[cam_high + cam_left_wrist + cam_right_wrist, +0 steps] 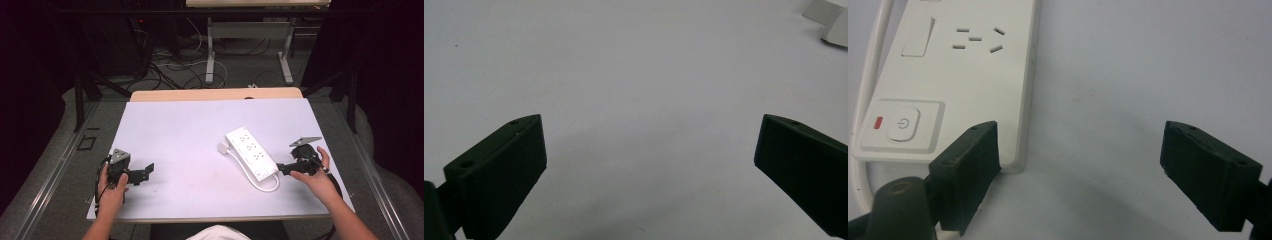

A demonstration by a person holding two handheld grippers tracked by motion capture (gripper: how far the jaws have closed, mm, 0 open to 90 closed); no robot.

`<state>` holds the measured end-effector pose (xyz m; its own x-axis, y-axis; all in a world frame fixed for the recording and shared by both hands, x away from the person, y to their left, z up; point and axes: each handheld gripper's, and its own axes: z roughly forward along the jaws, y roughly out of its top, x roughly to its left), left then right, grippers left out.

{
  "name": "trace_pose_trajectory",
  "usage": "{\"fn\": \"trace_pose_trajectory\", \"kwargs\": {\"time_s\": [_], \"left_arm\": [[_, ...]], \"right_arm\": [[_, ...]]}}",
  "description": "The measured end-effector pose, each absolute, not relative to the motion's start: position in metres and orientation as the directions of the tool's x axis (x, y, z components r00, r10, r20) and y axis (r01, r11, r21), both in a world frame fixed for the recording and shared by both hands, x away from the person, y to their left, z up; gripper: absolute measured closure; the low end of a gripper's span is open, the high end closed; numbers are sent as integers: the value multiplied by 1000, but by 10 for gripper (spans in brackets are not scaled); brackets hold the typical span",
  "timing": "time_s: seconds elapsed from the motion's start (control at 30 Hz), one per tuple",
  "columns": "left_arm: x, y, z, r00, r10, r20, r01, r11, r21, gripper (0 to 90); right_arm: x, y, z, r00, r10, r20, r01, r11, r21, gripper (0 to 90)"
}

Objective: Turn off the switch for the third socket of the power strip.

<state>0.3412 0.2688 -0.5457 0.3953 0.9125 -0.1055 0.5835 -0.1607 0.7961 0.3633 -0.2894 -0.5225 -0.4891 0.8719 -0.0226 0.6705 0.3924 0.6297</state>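
A white power strip (250,152) lies at an angle on the white table top (185,125), right of the middle. Its white cable (267,186) loops off the near end and its plug (222,148) rests by the far end. My right gripper (280,169) sits just beyond the strip's near end, open. In the right gripper view the power strip (963,75) shows its power button (903,124); my right gripper (1080,150) has bare table between its jaws, the left one by the strip's corner. My left gripper (148,170) is open at the table's left. My left gripper (651,150) holds nothing.
The table's wooden far edge (215,94) shows beyond the white sheet. Behind it, loose cables (165,65) lie on the floor near another table's metal legs (210,55). Dark curtains close both sides. A corner of the power strip (831,22) shows in the left gripper view.
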Motion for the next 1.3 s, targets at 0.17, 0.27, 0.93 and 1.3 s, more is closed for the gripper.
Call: {"fn": "trace_pose_trajectory", "kwargs": {"time_s": [0.17,0.27,0.93,1.3], "left_arm": [[340,269,-546,393,913,-107,586,-159,795,3],[340,269,-546,392,914,-106,587,-159,794,3],[341,269,-547,391,915,-104,590,-162,791,5],[341,269,-548,391,914,-108,588,-158,794,5]], "right_arm": [[368,-285,-519,-525,851,-28,665,430,611,170],[371,-281,-516,-544,838,-40,652,453,607,191],[390,-258,-496,-599,793,-110,620,546,564,289],[400,-247,-474,-633,768,-99,615,577,537,368]]}}
